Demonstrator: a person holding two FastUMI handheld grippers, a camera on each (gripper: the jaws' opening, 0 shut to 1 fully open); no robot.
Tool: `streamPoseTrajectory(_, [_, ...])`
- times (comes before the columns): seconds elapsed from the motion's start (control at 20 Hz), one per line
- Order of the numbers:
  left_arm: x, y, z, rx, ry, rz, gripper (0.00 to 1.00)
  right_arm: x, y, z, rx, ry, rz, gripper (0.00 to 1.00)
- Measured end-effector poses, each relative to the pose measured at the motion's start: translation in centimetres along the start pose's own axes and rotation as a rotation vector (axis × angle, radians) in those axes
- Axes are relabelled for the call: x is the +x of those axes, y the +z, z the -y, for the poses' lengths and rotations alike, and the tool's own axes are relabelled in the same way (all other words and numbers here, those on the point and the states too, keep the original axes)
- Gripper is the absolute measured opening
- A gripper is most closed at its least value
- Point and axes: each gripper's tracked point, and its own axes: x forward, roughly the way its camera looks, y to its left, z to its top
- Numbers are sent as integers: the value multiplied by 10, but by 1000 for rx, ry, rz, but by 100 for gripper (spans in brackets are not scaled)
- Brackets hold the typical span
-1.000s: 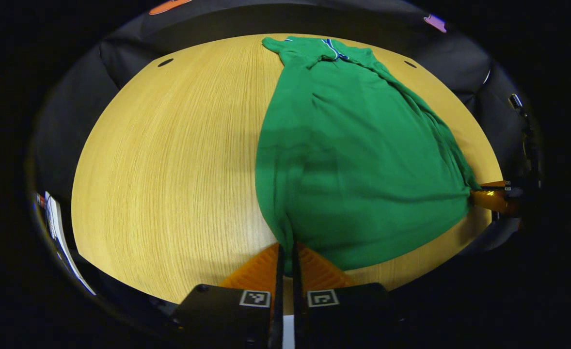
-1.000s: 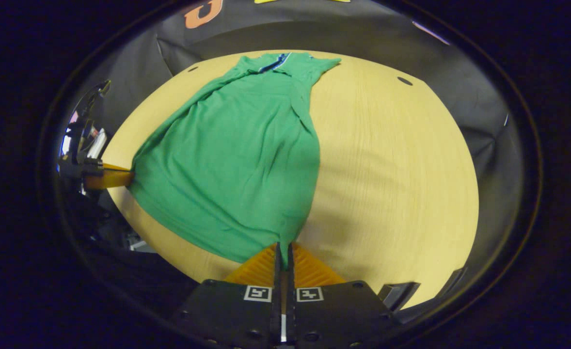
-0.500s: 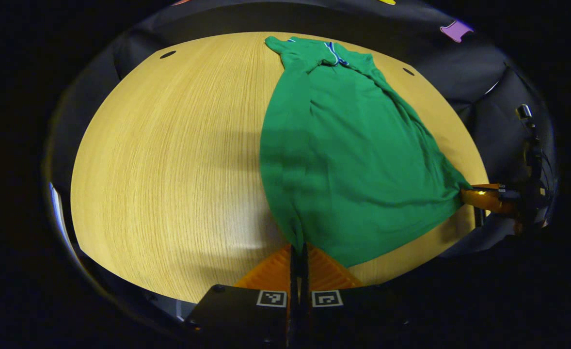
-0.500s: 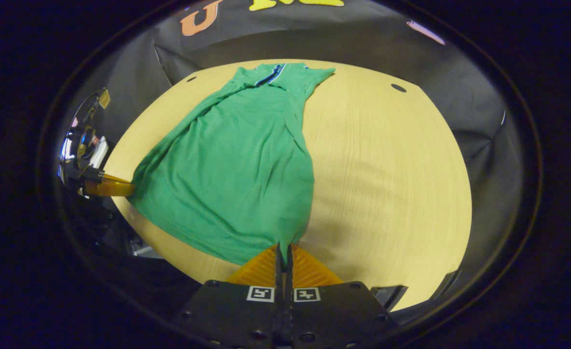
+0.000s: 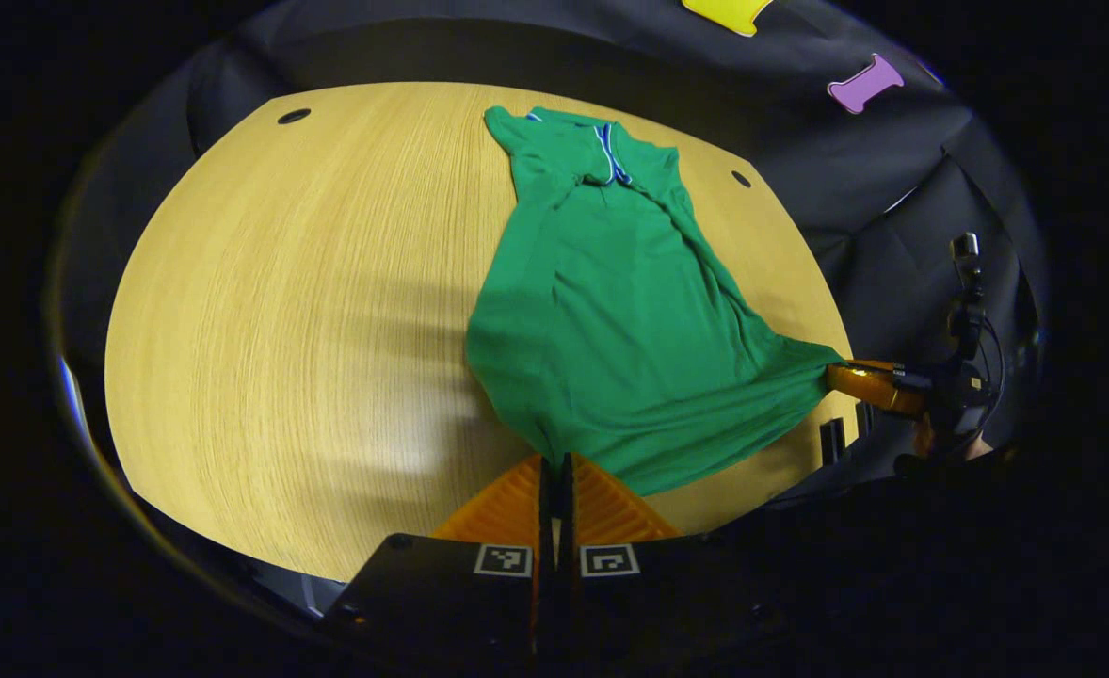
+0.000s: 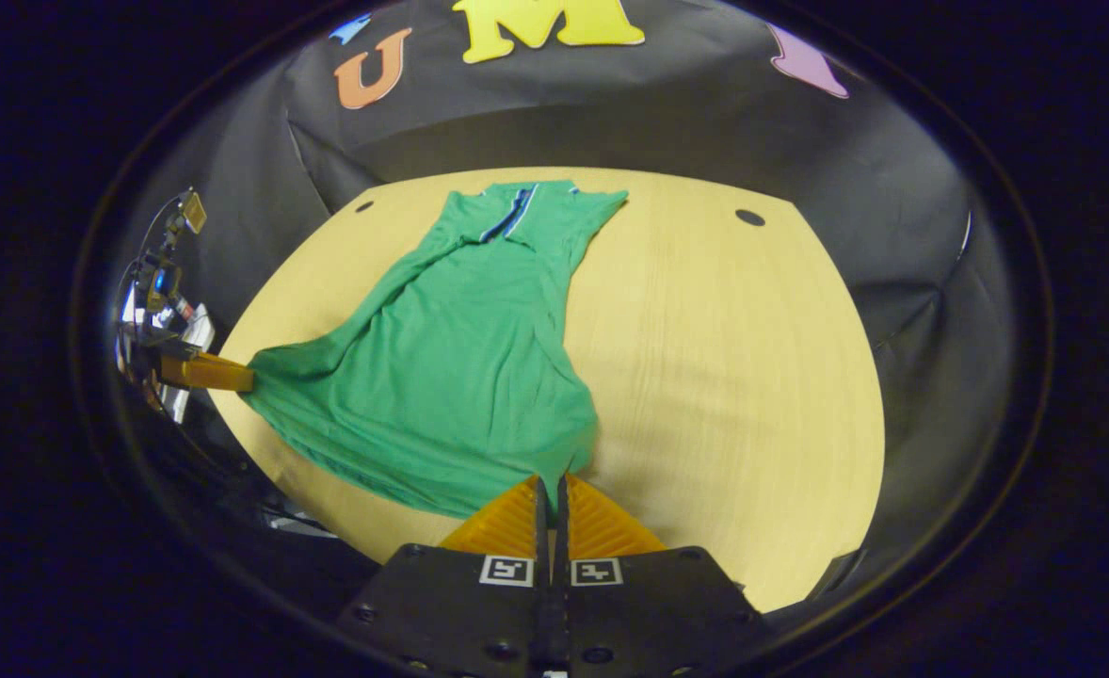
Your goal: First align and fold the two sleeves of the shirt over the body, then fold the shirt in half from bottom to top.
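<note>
**Both grippers clamped on the shirt's bottom hem corners**

The green shirt (image 5: pixel 611 311) lies lengthwise on the wooden table (image 5: pixel 281 311), collar (image 5: pixel 608 155) toward 12 o'clock at the far edge, hem toward 6 o'clock at the near edge. The sleeves appear folded in over the body, giving a narrow outline.

Left gripper (image 5: pixel 554 471): in the left gripper view its fingers are pressed together on one bottom corner of the shirt, at 6 o'clock. The cloth rises from the pinch point and spreads toward 1 o'clock.

Right gripper (image 6: pixel 551 488): in the right gripper view its fingers are likewise closed on the other bottom corner, at 6 o'clock (the fabric is drawn into a peak at the grip).

Each gripper also shows in the other's view, at the shirt's opposite hem corner: the right at 3 o'clock in the left gripper view, the left at 9 o'clock in the right gripper view. The hem stretches between them near the table's front edge
</note>
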Motion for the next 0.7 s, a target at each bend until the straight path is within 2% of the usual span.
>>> streamPoseTrajectory(0.1, [-7,16,2,20,0,28,6,-2,20,3,10,-6,30,2])
streamPoseTrajectory(0.15, [-9,24,3,30,-1,42,6,-4,29,4,15,-11,44,0])
streamPoseTrajectory(0.4, [-13,67,2,91,21,106,6,-8,74,7,28,-33,128,0])
streamPoseTrajectory(0.6, [-13,122,-1,93,39,202,6,-9,121,9,45,-51,203,0])
streamPoseTrajectory(0.7, [-11,155,1,69,24,253,6,-8,146,12,59,-54,244,0])
